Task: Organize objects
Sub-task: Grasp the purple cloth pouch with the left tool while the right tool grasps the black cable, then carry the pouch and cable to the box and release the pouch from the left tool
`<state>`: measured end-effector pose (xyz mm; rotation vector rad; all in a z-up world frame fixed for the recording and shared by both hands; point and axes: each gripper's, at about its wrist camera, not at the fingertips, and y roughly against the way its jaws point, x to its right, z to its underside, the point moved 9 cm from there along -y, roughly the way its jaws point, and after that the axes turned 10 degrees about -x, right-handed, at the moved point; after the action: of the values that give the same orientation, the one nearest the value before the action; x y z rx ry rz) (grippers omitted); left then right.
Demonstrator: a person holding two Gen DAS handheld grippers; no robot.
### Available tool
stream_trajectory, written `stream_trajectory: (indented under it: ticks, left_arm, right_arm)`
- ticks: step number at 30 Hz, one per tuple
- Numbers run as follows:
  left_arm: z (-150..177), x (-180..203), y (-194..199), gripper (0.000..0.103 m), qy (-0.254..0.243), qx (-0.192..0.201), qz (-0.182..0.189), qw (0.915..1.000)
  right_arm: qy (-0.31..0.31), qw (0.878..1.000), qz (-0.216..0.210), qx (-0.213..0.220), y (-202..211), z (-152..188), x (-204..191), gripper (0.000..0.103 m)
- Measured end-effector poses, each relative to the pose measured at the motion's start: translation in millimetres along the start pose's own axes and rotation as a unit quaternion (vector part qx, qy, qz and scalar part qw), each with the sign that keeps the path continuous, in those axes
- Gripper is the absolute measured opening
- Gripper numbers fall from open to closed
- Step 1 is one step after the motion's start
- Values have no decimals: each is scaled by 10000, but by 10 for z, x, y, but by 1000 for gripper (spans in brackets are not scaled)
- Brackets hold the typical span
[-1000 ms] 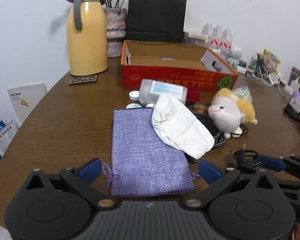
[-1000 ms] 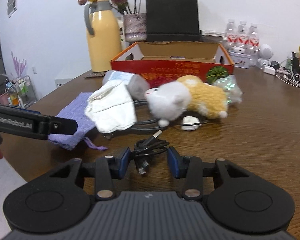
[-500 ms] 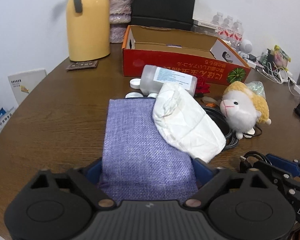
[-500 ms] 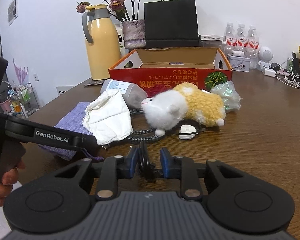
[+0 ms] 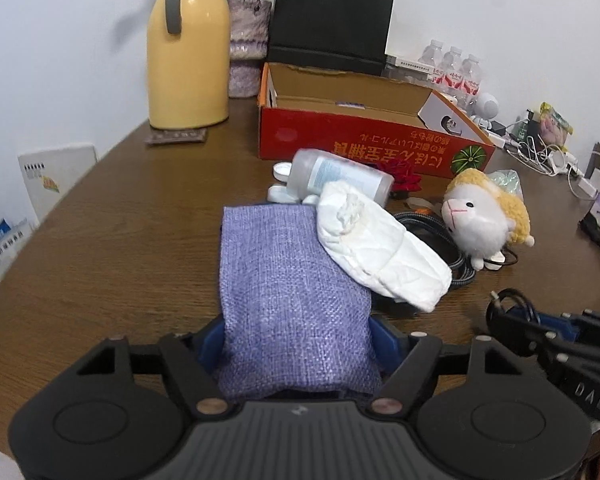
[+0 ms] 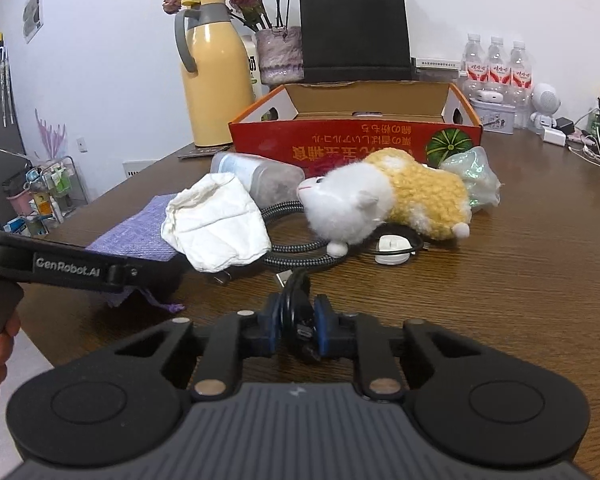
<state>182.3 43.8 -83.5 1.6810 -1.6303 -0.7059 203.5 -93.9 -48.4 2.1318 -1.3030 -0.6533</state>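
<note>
Table (image 5: 112, 240) — left tool (image 5: 296, 340) now pinching purple pouch (image 5: 288, 280); right tool (image 6: 298, 326) apparently clamps black cable (image 6: 296, 300).

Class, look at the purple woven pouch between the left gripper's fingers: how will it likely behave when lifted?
The purple pouch looks like soft fabric lying flat, so it will probably droop. The white bundle overlapping its edge may slide off. It seems light.
</note>
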Motion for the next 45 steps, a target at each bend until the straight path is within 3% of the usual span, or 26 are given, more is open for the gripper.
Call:
stream_trajectory:
  ticks: [8, 11, 17, 19, 23, 24, 25, 28, 36, 45]
  left_arm:
    - [71, -132, 69, 73, 10, 54, -82, 10000]
    - [137, -155, 18, 86, -36, -61, -175, 9998]
    - [18, -191, 104, 86, 178, 255, -173, 9994]
    - [1, -201, 137, 77, 221, 338, -149, 9991]
    - [10, -236, 178, 76, 283, 396, -95, 9988]
    - [16, -245, 188, 70, 289, 424, -93, 9986]
    - [20, -256, 202, 50, 313, 468, -86, 9984]
    - [4, -300, 256, 19, 397, 582, -29, 9975]
    - [-73, -287, 490, 14, 208, 1030, -131, 9944]
    - [-330, -109, 600, 15, 40, 1216, -81, 9925]
  right_arm:
    - [-63, 9999, 48, 89, 76, -17, 17, 15]
    - [-69, 9999, 51, 88, 86, -13, 15, 15]
    - [-67, 9999, 32, 98, 97, -10, -21, 15]
    - [-65, 9999, 34, 105, 107, -11, -20, 15]
    - [-87, 9999, 42, 116, 124, -10, -12, 15]
    - [-90, 9999, 39, 118, 124, -10, -14, 15]
    - [-88, 9999, 40, 118, 123, -12, -15, 15]
    - [-80, 9999, 30, 128, 129, -17, -24, 15]
    - [-57, 9997, 11, 236, 196, -95, -44, 15]
    - [-42, 9987, -3, 512, 305, -366, -6, 15]
